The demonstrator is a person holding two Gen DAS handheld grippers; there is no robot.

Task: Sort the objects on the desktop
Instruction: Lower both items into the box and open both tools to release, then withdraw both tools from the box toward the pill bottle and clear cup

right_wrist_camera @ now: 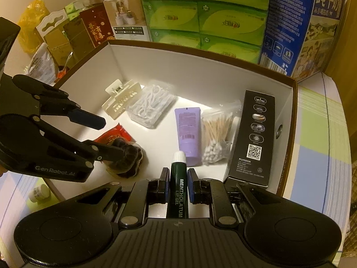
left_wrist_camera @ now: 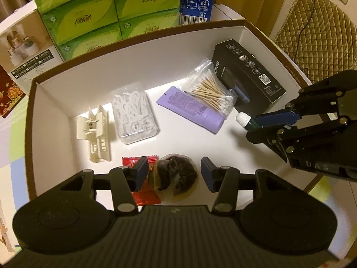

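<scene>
A white box with a brown rim [left_wrist_camera: 133, 42] [right_wrist_camera: 200, 49] holds the sorted items. My right gripper [right_wrist_camera: 177, 186] is shut on a dark green lip gel tube [right_wrist_camera: 177, 185] with a white cap, held low over the box floor; it also shows in the left wrist view [left_wrist_camera: 263, 122], where the tube [left_wrist_camera: 245, 119] pokes out. My left gripper [left_wrist_camera: 175, 174] is open, its fingers on either side of a bagged brown hair scrunchie [left_wrist_camera: 178, 176] [right_wrist_camera: 127, 156] lying on a red packet [left_wrist_camera: 145, 192] [right_wrist_camera: 111, 135].
Inside the box lie a cream hair claw [left_wrist_camera: 96, 131], a clear box of floss picks [left_wrist_camera: 133, 116], a purple tube [left_wrist_camera: 191, 107], a bag of cotton swabs [left_wrist_camera: 212, 89] and a black carton [left_wrist_camera: 247, 73]. Green tissue packs [left_wrist_camera: 100, 11] and a blue milk carton [right_wrist_camera: 296, 22] stand behind.
</scene>
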